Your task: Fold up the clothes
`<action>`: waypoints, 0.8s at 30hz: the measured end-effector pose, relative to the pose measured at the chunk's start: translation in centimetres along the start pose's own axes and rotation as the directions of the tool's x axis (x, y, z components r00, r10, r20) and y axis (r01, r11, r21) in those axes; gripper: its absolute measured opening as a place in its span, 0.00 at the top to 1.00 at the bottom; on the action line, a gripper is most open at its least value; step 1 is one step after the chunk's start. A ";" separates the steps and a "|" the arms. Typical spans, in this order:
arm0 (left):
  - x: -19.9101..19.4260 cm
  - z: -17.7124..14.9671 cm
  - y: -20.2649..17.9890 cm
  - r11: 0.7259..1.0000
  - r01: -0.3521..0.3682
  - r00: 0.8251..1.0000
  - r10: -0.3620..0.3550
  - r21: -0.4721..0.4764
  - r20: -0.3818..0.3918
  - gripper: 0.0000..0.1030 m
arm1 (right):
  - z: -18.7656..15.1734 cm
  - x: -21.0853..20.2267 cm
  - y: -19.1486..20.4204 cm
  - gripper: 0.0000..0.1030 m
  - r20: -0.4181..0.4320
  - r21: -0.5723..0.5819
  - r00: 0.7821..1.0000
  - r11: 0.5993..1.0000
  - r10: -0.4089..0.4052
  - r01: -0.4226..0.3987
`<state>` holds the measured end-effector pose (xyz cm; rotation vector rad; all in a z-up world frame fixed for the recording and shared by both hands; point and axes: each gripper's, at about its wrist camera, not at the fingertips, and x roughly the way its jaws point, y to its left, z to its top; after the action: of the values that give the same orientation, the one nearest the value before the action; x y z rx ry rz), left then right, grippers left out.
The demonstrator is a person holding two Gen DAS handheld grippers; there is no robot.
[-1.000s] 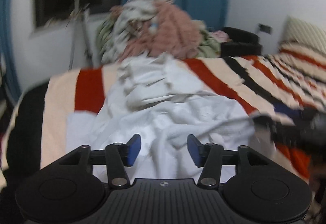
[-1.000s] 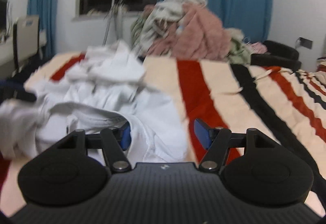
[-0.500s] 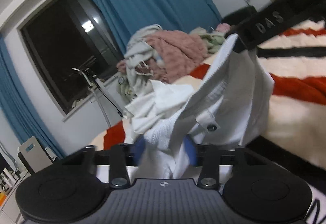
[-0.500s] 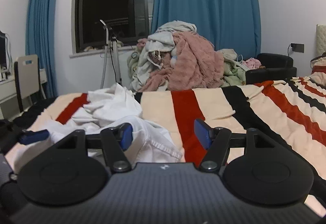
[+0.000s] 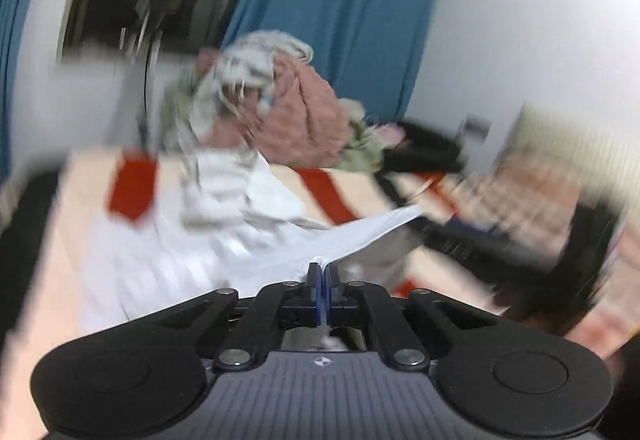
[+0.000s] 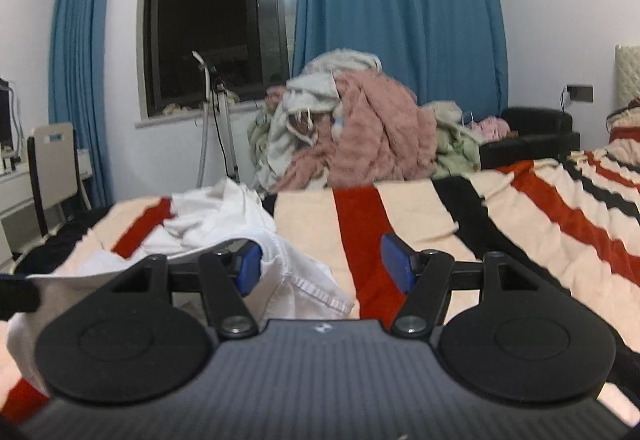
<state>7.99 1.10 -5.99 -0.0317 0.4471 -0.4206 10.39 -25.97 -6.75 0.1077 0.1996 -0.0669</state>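
A crumpled white garment [image 5: 240, 240] lies on the striped bed cover [image 6: 420, 215]. My left gripper [image 5: 322, 278] is shut on a thin edge of this cloth, which stretches away from the pads toward the right. The left wrist view is heavily blurred. In the right wrist view the same white garment [image 6: 216, 220] lies heaped at the left. Its stitched hem [image 6: 320, 290] reaches in beside the left blue pad. My right gripper [image 6: 320, 264] is open over the cover with nothing pinched. The tip of the other gripper [image 6: 16, 296] shows at the far left edge.
A tall pile of pink, grey and green laundry [image 6: 372, 143] stands past the bed's far edge. A black armchair [image 6: 532, 135] is behind at the right, a metal stand [image 6: 216, 127] and a chair [image 6: 52, 159] at the left. Blue curtains frame a dark window.
The left gripper went from open to shut on the white garment's edge. It lifted the cloth, then swung back down toward the bed. The right gripper stayed open near the hem.
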 end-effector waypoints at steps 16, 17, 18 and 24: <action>0.8 -3.1 -5.9 0.958 -0.097 0.994 0.104 0.269 -0.014 0.19 | 1.1 -1.2 0.3 0.37 0.018 -0.015 0.999 0.999 0.051 -0.051; 1.3 -3.7 -7.1 0.931 -0.157 0.987 0.160 0.329 0.018 0.18 | 1.1 -1.2 0.2 0.37 0.008 -0.002 0.999 0.999 0.053 -0.053; 1.8 -3.9 -7.1 0.917 -0.204 0.978 0.207 0.342 0.027 0.18 | 1.0 -1.2 0.0 0.37 -0.002 0.011 0.999 0.998 0.054 -0.054; 5.1 -5.1 -6.9 0.798 -0.464 0.877 0.475 0.385 0.073 0.17 | 0.8 -1.1 -0.8 0.37 -0.016 0.053 0.999 0.998 0.037 -0.036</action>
<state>7.34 -7.00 -11.85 0.4724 0.3741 -0.0093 9.38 -26.74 -5.83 0.1646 0.2132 -0.0345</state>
